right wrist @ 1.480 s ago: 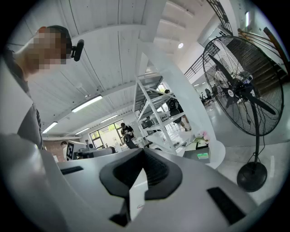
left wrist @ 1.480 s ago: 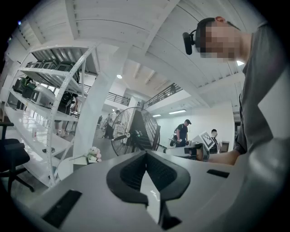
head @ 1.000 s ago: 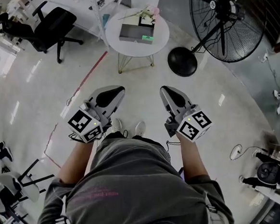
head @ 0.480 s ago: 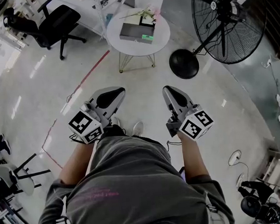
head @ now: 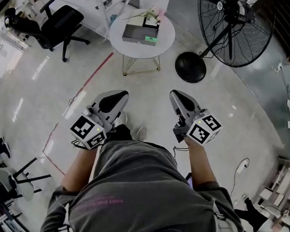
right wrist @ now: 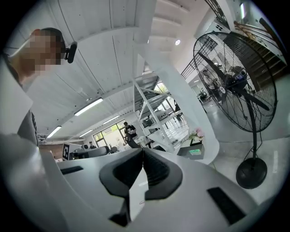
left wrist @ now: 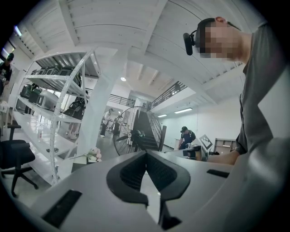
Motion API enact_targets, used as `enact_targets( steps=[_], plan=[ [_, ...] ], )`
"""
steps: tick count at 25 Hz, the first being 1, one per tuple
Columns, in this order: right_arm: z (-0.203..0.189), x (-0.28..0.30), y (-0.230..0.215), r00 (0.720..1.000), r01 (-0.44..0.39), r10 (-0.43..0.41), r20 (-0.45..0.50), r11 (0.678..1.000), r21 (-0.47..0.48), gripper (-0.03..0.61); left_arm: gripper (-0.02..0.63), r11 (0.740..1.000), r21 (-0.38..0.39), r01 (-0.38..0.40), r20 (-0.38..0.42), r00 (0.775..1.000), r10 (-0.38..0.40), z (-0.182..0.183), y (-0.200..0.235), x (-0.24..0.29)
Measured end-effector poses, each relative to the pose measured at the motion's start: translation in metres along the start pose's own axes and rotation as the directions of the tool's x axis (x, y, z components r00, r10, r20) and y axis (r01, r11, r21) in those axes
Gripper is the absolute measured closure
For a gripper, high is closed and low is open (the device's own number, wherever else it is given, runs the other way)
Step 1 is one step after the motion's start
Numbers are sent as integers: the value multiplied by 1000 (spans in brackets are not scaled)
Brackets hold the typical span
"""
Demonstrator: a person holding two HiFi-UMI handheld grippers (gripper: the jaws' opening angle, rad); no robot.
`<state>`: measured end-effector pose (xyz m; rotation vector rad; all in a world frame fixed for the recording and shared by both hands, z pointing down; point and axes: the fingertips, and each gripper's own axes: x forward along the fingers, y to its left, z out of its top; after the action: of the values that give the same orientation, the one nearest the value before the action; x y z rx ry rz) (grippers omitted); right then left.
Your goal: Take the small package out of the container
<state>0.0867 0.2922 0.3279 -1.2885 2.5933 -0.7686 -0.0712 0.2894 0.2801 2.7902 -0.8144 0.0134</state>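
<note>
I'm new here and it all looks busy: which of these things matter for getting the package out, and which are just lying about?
For the job: left gripper and right gripper, both shut and empty; grey container on the round table. The package itself can't be made out.

Just about: standing fan, office chair, flowers.

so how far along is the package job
Nothing looks done yet. In hand: nothing; the left gripper and right gripper are both shut and empty. The grey container sits on the round white table ahead, beyond both grippers. Left: reach it, open, and lift out the small package, not visible from here.
</note>
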Motion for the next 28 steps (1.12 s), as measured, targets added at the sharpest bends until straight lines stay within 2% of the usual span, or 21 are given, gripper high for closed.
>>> enact_targets(
  steps=[15, 28],
  plan=[
    [16, 33, -47, 1000, 23, -22, -10, 1000, 8, 557, 598, 1000, -7, 9, -4, 1000, -9, -1, 45, 47],
    [36, 133, -97, 998, 46, -45, -40, 998, 30, 557, 598, 998, -50, 34, -39, 999, -36, 6, 149, 102]
  ],
)
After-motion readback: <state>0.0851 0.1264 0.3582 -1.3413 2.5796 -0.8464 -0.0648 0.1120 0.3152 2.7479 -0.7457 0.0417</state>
